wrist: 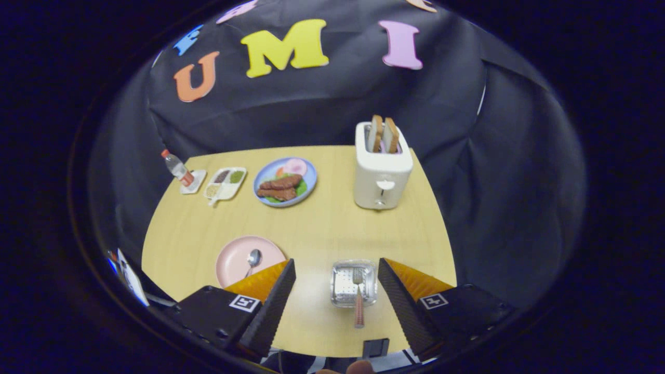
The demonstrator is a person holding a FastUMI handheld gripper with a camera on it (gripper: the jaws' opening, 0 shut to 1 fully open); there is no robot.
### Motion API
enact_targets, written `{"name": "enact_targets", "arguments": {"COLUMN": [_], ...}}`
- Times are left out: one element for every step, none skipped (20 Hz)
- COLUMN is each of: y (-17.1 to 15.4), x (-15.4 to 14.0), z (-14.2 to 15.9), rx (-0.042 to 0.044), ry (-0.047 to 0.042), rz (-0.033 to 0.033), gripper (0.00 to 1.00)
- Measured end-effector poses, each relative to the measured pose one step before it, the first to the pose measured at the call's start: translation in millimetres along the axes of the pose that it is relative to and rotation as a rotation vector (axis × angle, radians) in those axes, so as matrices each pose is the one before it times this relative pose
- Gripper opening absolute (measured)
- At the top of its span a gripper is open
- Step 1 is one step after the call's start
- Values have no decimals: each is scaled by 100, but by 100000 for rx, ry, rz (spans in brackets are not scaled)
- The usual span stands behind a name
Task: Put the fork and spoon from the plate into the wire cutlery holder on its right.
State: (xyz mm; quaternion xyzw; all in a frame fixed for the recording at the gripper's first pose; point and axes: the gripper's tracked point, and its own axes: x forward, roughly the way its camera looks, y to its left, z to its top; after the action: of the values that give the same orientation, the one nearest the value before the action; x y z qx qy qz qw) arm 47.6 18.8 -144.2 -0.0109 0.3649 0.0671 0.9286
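I am holding the gripper [336,275] above the near edge of the desk [322,228] with its two fingers spread wide apart and nothing between them pinched. Directly below the gap, the wire cutlery holder [354,283] is sitting on the desk, and the fork [358,298] is already lying in it, tines down inside the basket and its ribbed handle leaning out over the near rim toward me, so I judge that half the job is done. Just beyond the left finger, the pink plate [244,259] is resting on the desk to the left of the holder, and the spoon [253,258] is lying on it with its bowl pointing away from me; that is the piece I am going for next, I think, and the open fingers are suiting a fresh pickup. Farther back, a blue plate [285,182] is carrying food, a white toaster [382,169] is standing to its right with two bread slices poking up, and a divided tray [225,183] and a small bottle [176,167] are sitting at the far left, well apart from my work.
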Motion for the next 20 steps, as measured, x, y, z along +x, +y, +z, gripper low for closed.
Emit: {"name": "enact_targets", "arguments": {"y": [1623,1693,1924,1949,1621,1169,1231,1097,1016,784,735,701,490,359,498,392,337,221,248,377], "x": [-508,-315,-225,13,307,353,532,656,805,821,830,817,804,800,738,734,748,795,782,868], "z": [-367,-813,-1049,-1253,-943,-1054,-1036,-1057,-1054,-1089,-989,-789,-648,-706,-573,-639,-435,-622,-621,-645], "rx": [-874,-823,390,1596,1594,688,304,463,329,-607,-723,-826,-560,-234,-91,-357,-863,-832,-63,751], "ry": [-4374,-3099,-1761,-1184,-1246,-729,-371,-14,703,782,1262,1306,917,1160,1165,1196,778,1026,1633,2011], "rz": [899,1198,1498,1169,290,-14,-202,-372,-226,-688,-262,-257,-601,-918,-299,-545,-361,-890,-694,-534], "gripper": [96,96,96,96,96,96,96,96,96,96,96,96,96,96,96,95,95,95,95,93]}}
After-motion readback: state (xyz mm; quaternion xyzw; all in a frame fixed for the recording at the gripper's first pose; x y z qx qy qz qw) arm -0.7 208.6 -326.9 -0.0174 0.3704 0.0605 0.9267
